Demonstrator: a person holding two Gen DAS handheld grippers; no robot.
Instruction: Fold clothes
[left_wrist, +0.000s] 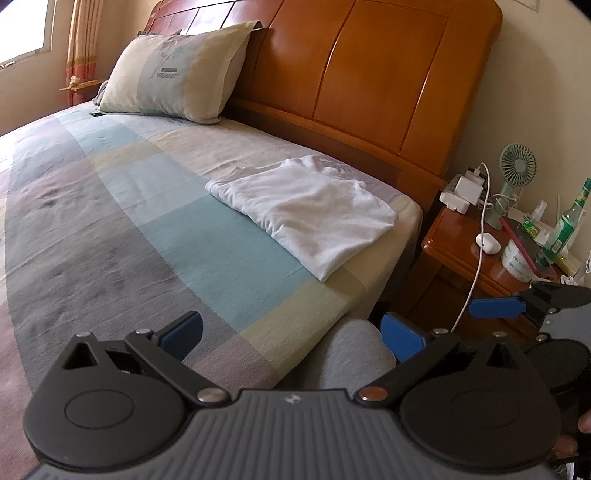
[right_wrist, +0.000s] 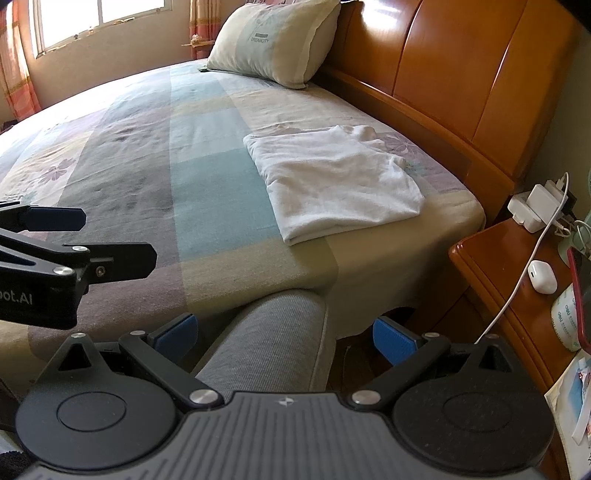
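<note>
Currently the folded white cotton garment (left_wrist: 306, 210) is laid flat on the pastel checked bedsheet (left_wrist: 155, 206), near the orange wooden headboard (left_wrist: 369, 85). Left gripper (left_wrist: 291, 334) and right gripper (right_wrist: 286, 332) are held wide apart, empty, well short of it.
</note>
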